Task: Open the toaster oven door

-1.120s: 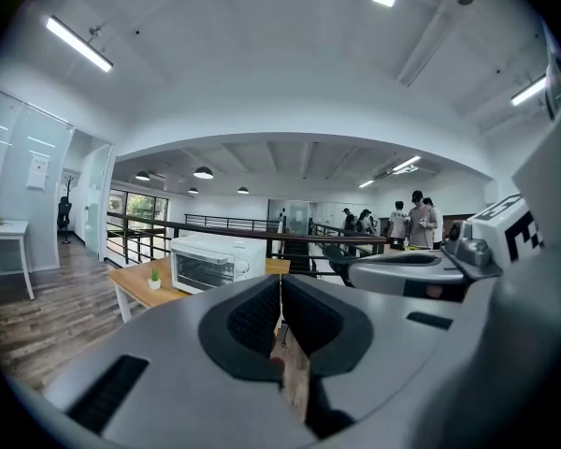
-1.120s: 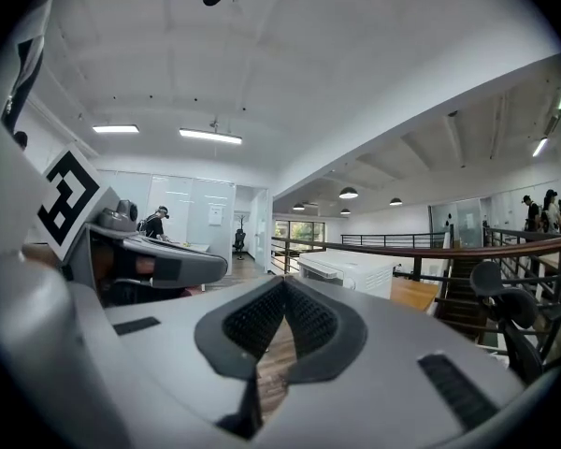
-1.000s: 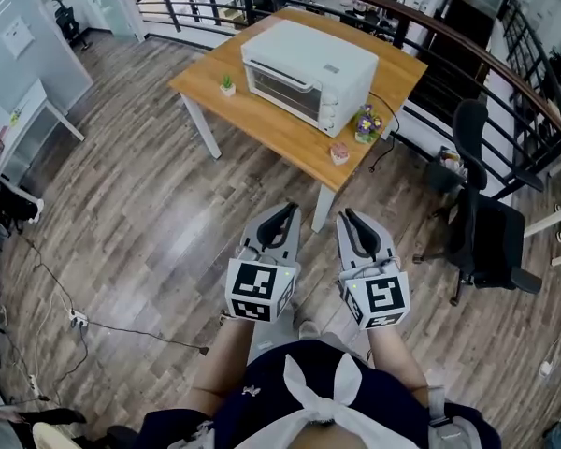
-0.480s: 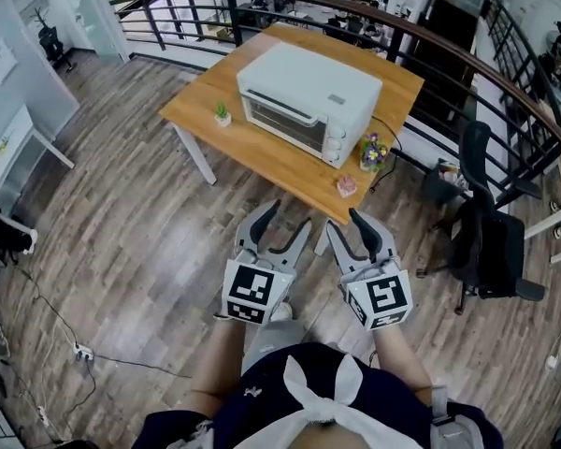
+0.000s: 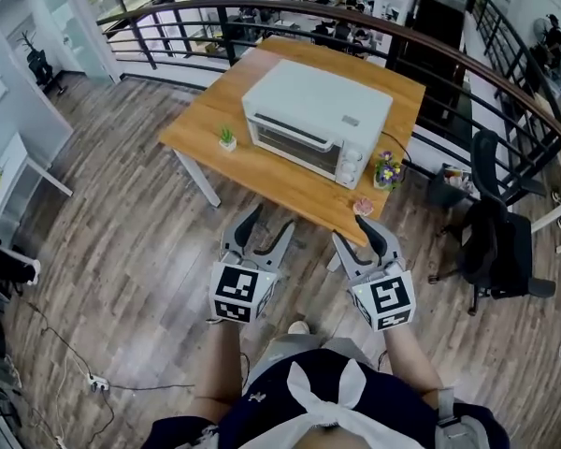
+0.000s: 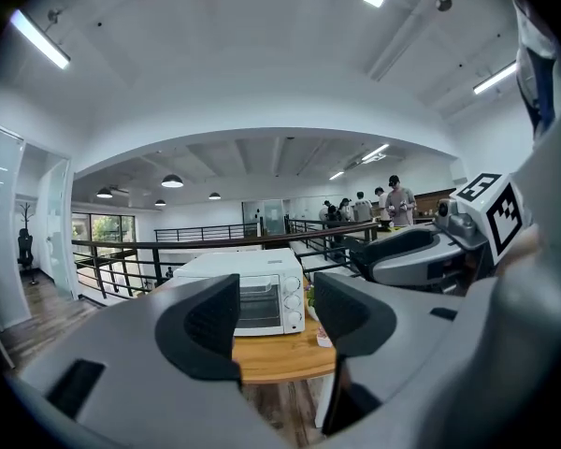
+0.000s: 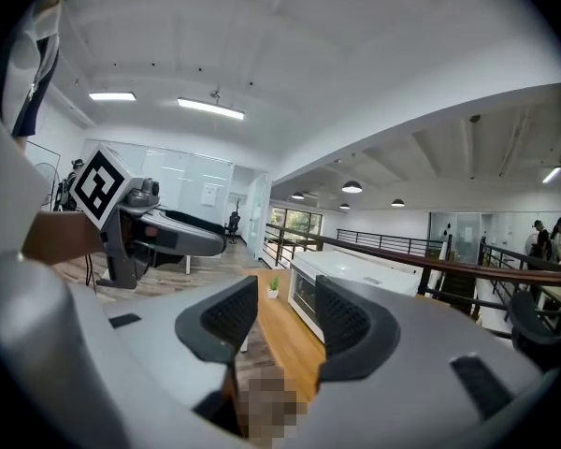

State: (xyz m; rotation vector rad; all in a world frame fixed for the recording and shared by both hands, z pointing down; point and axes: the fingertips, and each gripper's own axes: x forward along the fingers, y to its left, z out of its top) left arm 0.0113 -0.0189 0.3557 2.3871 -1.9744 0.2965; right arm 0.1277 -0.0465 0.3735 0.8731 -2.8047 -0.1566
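Observation:
A white toaster oven [image 5: 318, 120] stands on a wooden table [image 5: 262, 171], its glass door [image 5: 294, 145] closed and facing me. Both grippers hang over the floor short of the table's near edge, well apart from the oven. My left gripper [image 5: 269, 224] has its jaws opening with nothing between them; in the left gripper view the oven [image 6: 252, 293] shows in the gap of the left gripper [image 6: 276, 311]. My right gripper [image 5: 352, 234] is also opening and empty. In the right gripper view, the oven [image 7: 355, 283] lies ahead beyond the right gripper [image 7: 287, 316].
On the table are a small potted plant [image 5: 226, 137], a pot of flowers [image 5: 387, 169] and a small pink thing [image 5: 363, 206] at the near corner. A black office chair [image 5: 491, 237] stands right of the table. A dark railing [image 5: 262, 12] runs behind it.
Both grippers went from shut to open. The table and oven now sit closer to the grippers than a second ago.

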